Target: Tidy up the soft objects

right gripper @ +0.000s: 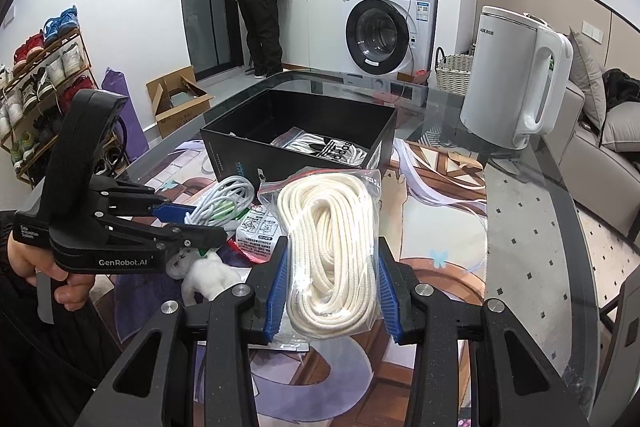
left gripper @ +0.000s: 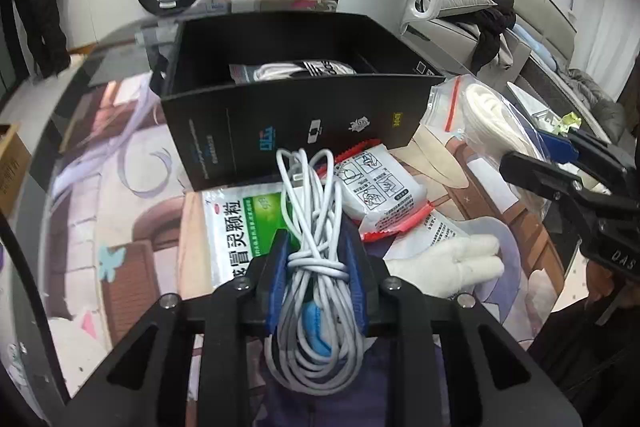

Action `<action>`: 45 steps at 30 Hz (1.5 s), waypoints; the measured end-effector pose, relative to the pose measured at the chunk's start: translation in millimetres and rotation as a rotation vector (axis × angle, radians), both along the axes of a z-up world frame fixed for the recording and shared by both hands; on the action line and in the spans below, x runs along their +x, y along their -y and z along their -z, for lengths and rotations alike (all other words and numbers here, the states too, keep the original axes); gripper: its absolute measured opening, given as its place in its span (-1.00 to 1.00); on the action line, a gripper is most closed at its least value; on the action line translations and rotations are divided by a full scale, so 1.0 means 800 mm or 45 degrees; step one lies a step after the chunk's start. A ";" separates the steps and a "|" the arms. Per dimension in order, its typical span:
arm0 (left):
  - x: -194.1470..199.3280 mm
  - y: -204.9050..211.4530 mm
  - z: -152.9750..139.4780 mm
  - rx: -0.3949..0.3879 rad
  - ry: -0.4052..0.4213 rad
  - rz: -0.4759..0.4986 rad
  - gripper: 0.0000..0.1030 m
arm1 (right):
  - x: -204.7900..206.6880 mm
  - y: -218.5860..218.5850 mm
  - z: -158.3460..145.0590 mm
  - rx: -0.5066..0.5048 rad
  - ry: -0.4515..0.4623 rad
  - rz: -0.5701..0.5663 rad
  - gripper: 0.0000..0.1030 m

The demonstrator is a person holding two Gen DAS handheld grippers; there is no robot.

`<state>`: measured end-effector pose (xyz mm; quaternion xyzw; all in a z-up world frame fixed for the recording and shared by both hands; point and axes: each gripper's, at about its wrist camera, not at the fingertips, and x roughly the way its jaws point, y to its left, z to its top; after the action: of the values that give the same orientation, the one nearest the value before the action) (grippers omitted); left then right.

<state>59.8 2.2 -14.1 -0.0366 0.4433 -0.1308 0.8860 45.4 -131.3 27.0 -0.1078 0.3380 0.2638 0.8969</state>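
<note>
Surface: glass over a printed mat; it carries everything below.

Box: black, open-topped, standing just beyond both my tools. Inside lies one bagged white item with black lettering; the rest of the floor is bare, so I judge the task to be at an early stage.

Rope: a white coil sealed in a clear zip bag. My right tool is closed on the bag's near end, pads pressing both sides.

Cable: a grey-white bundle tied around its middle. My left tool grips it at the knot, with loops hanging free at both ends.

Packets: a red-edged pouch and a green-and-white sachet lie flat between the tools and the box, beside a small white plush.

Step in hand, as I judge it: carrying both bundles to the box. I should lift each clear of the near wall, lower it beside the bagged item, release low, and move one tool at a time, keeping trailing loops off the rim.
</note>
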 end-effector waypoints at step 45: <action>0.067 -0.042 -0.087 -0.076 0.213 -0.041 -0.51 | 0.073 -0.045 -0.033 0.103 0.059 -0.006 -0.23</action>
<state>113.0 35.4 55.6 -0.0590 0.3632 -0.1324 0.9204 103.9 -95.5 53.7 -0.0783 0.3058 0.2769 0.9076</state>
